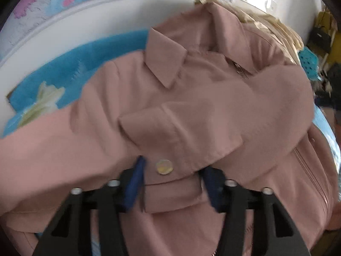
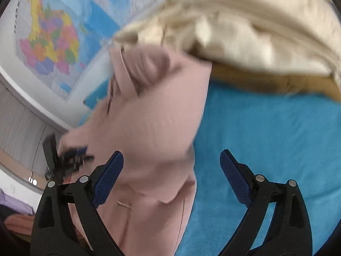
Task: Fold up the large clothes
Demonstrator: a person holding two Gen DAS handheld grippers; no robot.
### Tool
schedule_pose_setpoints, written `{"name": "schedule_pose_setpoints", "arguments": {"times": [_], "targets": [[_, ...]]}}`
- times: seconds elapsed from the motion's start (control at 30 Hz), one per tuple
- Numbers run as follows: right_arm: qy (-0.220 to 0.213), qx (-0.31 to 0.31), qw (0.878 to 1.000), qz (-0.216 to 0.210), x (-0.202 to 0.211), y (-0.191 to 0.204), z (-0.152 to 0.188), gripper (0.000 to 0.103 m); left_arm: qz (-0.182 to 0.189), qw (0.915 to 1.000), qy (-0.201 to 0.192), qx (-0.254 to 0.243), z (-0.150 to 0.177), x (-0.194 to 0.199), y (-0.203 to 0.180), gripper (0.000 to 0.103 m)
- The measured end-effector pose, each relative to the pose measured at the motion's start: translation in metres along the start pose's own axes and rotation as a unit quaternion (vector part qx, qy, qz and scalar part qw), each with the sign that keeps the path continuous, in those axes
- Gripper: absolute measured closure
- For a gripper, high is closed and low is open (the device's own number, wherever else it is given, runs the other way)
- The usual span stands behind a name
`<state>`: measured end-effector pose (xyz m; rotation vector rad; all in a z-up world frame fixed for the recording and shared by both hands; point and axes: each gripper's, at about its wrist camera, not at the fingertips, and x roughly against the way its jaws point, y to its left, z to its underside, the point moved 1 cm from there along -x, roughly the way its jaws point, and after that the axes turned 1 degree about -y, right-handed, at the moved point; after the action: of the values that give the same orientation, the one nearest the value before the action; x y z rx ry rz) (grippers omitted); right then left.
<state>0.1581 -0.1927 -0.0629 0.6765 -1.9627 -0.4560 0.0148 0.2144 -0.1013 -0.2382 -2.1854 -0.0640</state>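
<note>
My left gripper sits low over the pink jacket, its blue pads on either side of a buttoned tab. The tab lies between the jaws, but I cannot tell through the blur whether the pads press on it. My right gripper has its jaws wide apart and holds nothing; the jacket's edge runs under its left finger, with bare blue cover under the right one.

The jacket lies spread on a fuzzy bright blue cover, collar away from me and a sleeve folded across the chest. A crumpled cream garment is heaped beyond it. Coloured maps hang on the wall behind.

The jacket is a smooth matte weave with a pale round button and a zip down its front.
</note>
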Motion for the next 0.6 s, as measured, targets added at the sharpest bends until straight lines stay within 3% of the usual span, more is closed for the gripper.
{"name": "schedule_pose_setpoints", "arguments": {"times": [0.07, 0.17, 0.2, 0.23, 0.3, 0.4, 0.5, 0.53, 0.6], "targets": [[0.013, 0.009, 1.0, -0.006, -0.012, 0.002, 0.007, 0.012, -0.003, 0.9996, -0.007, 0.027, -0.004, 0.002, 0.008, 0.084], [0.008, 0.032, 0.999, -0.008, -0.016, 0.009, 0.009, 0.018, -0.025, 0.9984, -0.013, 0.049, -0.006, 0.004, 0.017, 0.091], [0.007, 0.035, 0.999, -0.004, -0.018, 0.01, 0.009, 0.048, -0.029, 0.9979, -0.013, 0.057, -0.006, 0.005, 0.02, 0.091], [0.014, 0.034, 0.999, -0.003, -0.02, 0.009, 0.008, 0.092, -0.036, 0.9973, -0.013, 0.062, -0.007, 0.006, 0.022, 0.091], [0.03, 0.006, 0.999, -0.021, -0.026, 0.002, 0.008, 0.094, -0.03, 0.9976, -0.013, 0.06, -0.006, 0.007, 0.022, 0.089], [0.018, 0.01, 1.0, 0.01, -0.014, -0.002, 0.005, 0.095, -0.023, 0.9986, -0.014, 0.045, -0.003, 0.006, 0.017, 0.071], [0.025, 0.003, 0.999, 0.034, -0.012, -0.009, 0.004, 0.072, -0.02, 0.999, -0.017, 0.037, -0.004, 0.007, 0.01, 0.062], [0.027, 0.006, 0.999, 0.032, -0.011, -0.006, 0.004, 0.057, -0.02, 0.9989, -0.02, 0.037, -0.005, 0.008, 0.009, 0.057], [0.009, 0.03, 0.998, 0.057, -0.001, 0.007, 0.003, 0.041, -0.019, 0.9983, -0.032, 0.045, -0.005, 0.015, 0.012, 0.051]]}}
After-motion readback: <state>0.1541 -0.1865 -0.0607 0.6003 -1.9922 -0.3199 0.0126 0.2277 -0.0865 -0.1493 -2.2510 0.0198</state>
